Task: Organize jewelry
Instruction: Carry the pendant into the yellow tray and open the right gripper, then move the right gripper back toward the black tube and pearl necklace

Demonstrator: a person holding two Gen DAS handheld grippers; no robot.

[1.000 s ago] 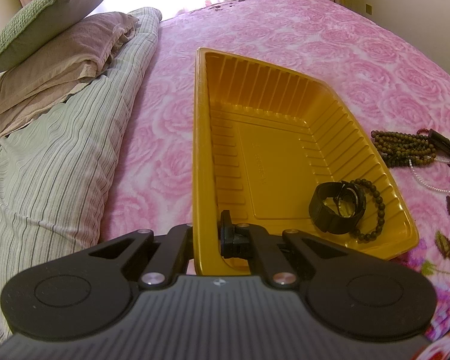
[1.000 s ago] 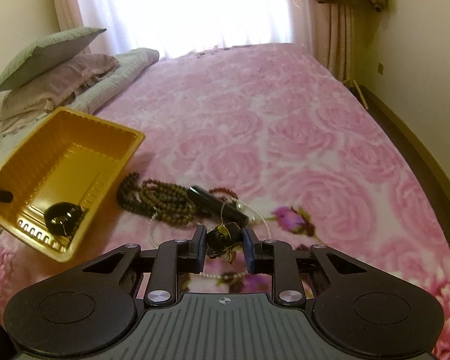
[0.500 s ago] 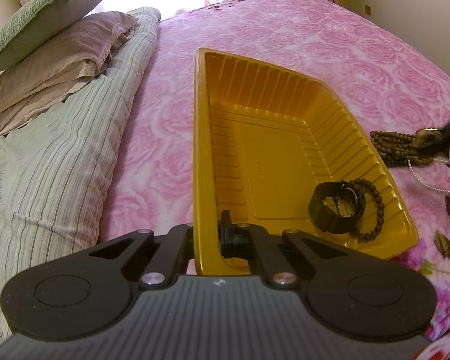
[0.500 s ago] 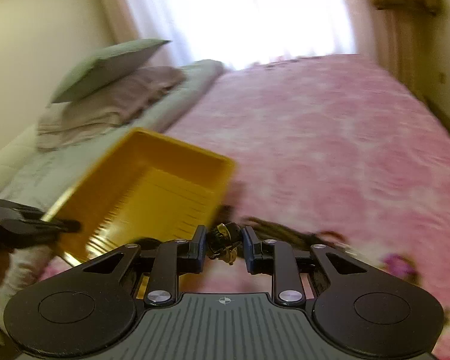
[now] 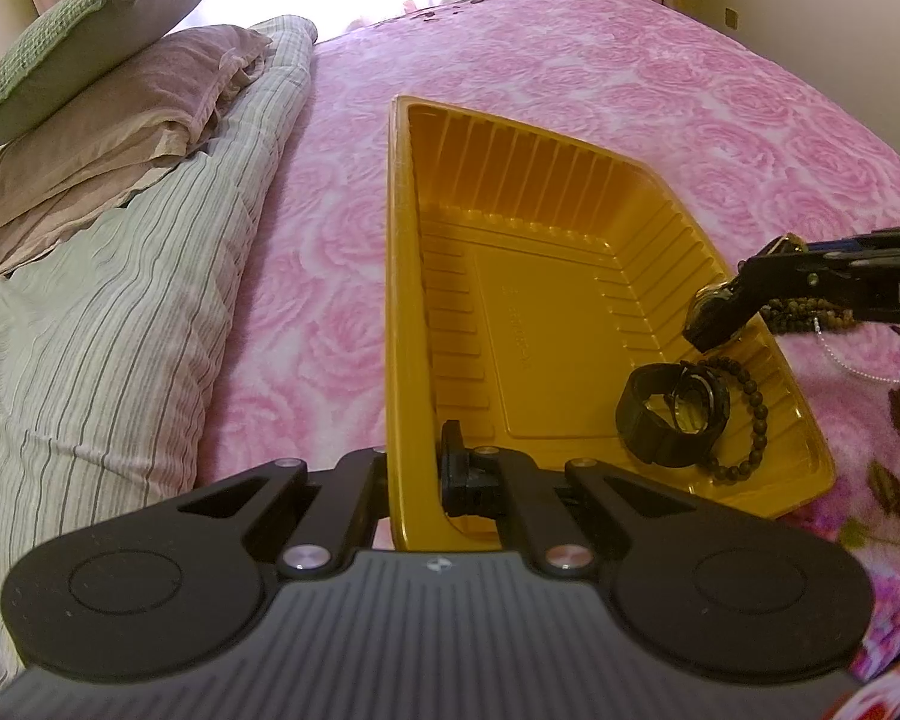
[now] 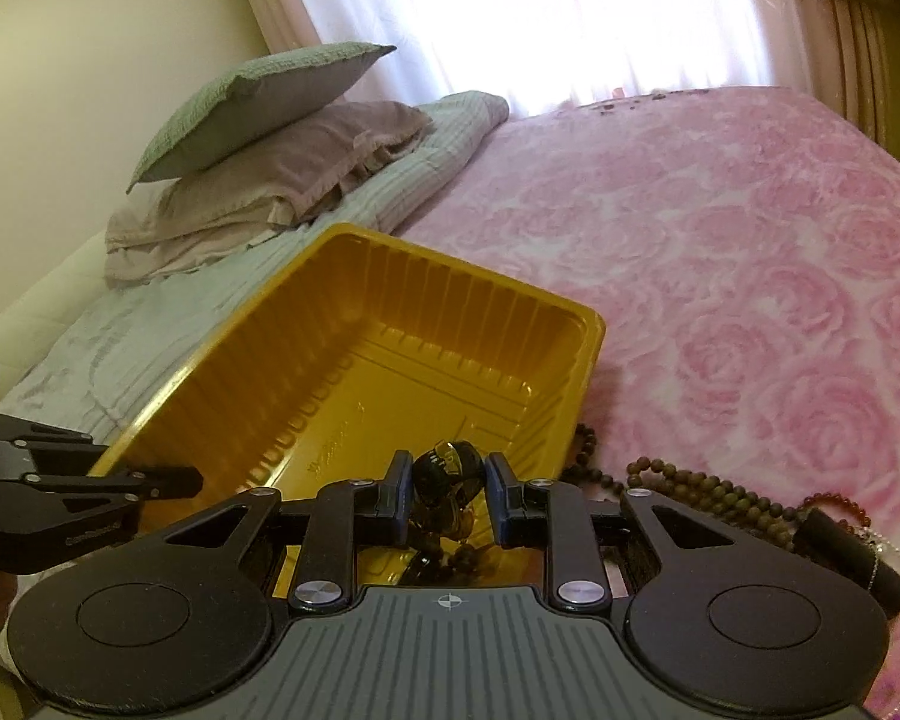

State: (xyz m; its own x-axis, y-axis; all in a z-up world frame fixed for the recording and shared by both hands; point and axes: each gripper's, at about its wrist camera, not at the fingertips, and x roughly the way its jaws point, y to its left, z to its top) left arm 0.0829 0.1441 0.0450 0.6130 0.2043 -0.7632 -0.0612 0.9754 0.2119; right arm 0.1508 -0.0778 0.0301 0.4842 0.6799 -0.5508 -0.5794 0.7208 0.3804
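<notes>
A yellow plastic tray lies on the pink bed. My left gripper is shut on its near wall, one finger inside and one outside. In the tray's right end rest a black watch and a dark bead bracelet. My right gripper is shut on a small black-and-gold jewelry piece and hovers over that end of the tray. The left wrist view shows it coming in from the right, with the piece just above the tray's rim.
Brown bead strands, a red bead bracelet, a black cylinder and a pearl chain lie on the blanket right of the tray. Stacked pillows and a striped quilt lie to the left.
My right gripper has carried the black-and-gold piece from the pile on the blanket leftward to above the tray's right end. The left gripper and the tray have stayed still.
</notes>
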